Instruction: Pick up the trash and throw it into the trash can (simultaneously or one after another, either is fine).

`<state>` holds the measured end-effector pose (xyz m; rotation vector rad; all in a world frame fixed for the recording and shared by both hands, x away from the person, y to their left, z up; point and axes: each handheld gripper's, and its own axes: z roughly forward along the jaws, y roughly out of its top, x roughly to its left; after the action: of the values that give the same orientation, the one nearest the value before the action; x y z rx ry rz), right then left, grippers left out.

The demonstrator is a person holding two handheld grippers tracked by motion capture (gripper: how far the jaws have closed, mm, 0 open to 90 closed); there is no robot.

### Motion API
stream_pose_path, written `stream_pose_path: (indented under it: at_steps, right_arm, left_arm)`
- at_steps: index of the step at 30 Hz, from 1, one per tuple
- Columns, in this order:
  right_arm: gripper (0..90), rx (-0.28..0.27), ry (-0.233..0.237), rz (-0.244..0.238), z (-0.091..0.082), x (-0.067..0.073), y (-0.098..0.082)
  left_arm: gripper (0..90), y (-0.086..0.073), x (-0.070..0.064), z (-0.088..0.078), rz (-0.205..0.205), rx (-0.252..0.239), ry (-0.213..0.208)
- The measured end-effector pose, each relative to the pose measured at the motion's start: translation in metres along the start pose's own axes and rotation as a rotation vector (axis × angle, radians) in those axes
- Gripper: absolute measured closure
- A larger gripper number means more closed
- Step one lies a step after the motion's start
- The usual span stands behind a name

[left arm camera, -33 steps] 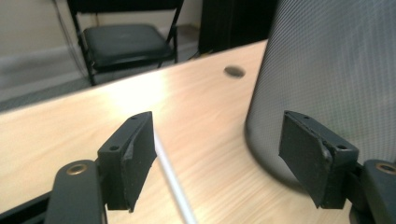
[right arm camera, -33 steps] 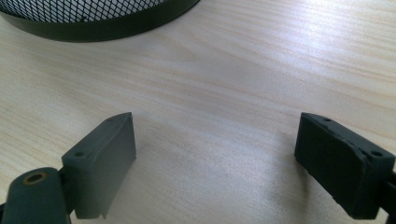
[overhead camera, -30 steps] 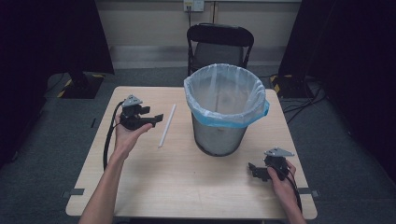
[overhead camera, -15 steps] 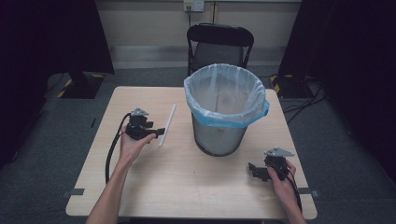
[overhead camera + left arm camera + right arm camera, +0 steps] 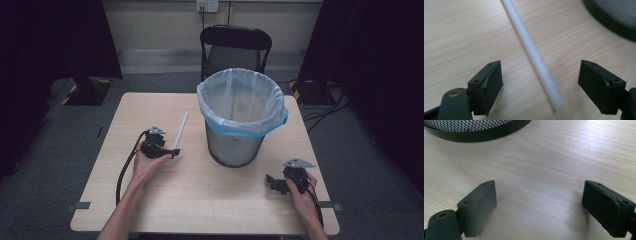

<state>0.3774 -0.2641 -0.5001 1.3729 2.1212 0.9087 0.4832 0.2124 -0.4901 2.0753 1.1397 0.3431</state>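
Left gripper view: straw (image 5: 534, 56) lies flat on table (image 5: 456, 32), near end between left gripper (image 5: 540, 85) jaws, untouched. Jaws have just been opening, wide enough to straddle it. Bin (image 5: 241, 120) just beside. Right gripper (image 5: 540, 207) open, empty, parked.

Light wooden table (image 5: 210, 200), pale grain, standing on grey carpet. White tube (image 5: 534, 56) lying flat, near end between the left gripper's (image 5: 540, 85) open jaws. Lined mesh waste bin (image 5: 240, 120) beyond the right gripper (image 5: 539, 207).
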Motion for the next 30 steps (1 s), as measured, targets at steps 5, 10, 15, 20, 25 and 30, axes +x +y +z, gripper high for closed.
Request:
stream_pose_path:
  at_steps: [5,10,15,20,25,30]
  right_arm:
    - [11.7,0.000,0.000,0.000,0.000,0.000,0.000]
    - [11.7,0.000,0.000,0.000,0.000,0.000,0.000]
    - [11.7,0.000,-0.001,0.001,0.000,0.000,0.000]
    - [11.7,0.000,-0.003,0.003,0.000,0.000,0.000]
    - [11.7,0.000,-0.003,0.003,0.000,0.000,0.000]
    - [11.7,0.000,-0.003,0.003,0.000,0.000,0.000]
  left_arm:
    - [23.7,0.000,-0.001,0.002,0.010,0.020,0.021]
    - [31.6,0.000,-0.010,0.004,0.077,0.031,0.074]
    - [48.4,0.001,-0.012,0.003,0.078,0.028,0.072]
    - [62.2,0.000,-0.007,0.001,0.059,0.010,0.077]
    - [73.4,-0.001,-0.004,0.001,0.061,0.003,0.066]
    - [79.2,0.000,-0.005,0.001,0.072,0.006,0.067]
